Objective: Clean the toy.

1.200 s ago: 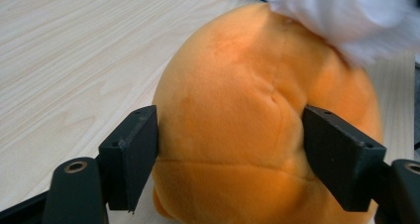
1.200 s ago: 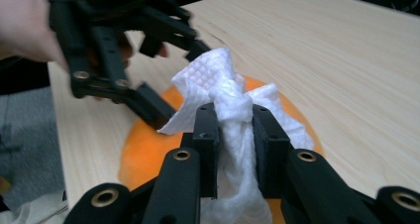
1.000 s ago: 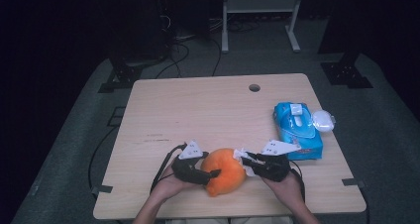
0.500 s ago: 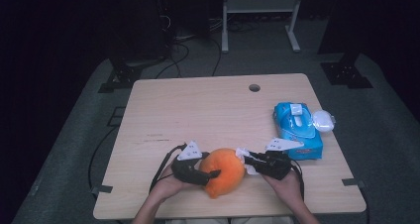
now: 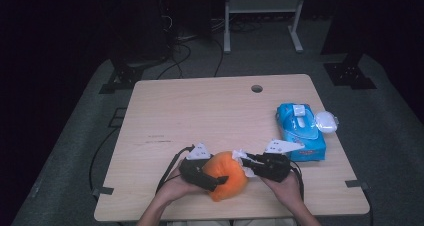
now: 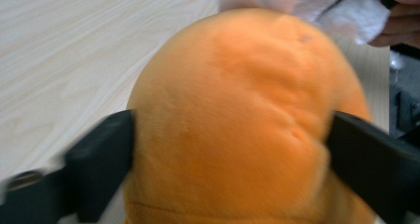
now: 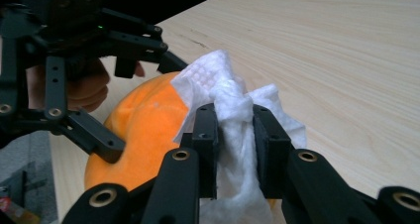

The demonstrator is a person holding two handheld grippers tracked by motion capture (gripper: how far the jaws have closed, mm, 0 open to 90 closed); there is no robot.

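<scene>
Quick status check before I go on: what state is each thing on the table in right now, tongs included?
Plush: orange, squeezed between the left tongs' jaws, wipe against its top.
Wipe: white, crumpled, pinched in the right tongs.
Left tongs: shut on the plush; jaws have just been opening.
Right tongs: shut on the wipe.
Wipes pack: blue, flat on the table, lid closed.

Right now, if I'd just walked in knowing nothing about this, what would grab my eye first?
The bright orange plush toy at the near edge of the wooden table, squeezed between the jaws of the left gripper, whose jaws have just been opening. Against its right side, the right gripper pinches a crumpled white wipe. Farther right lies a blue pack of wipes with a small white pouch beside it.
</scene>
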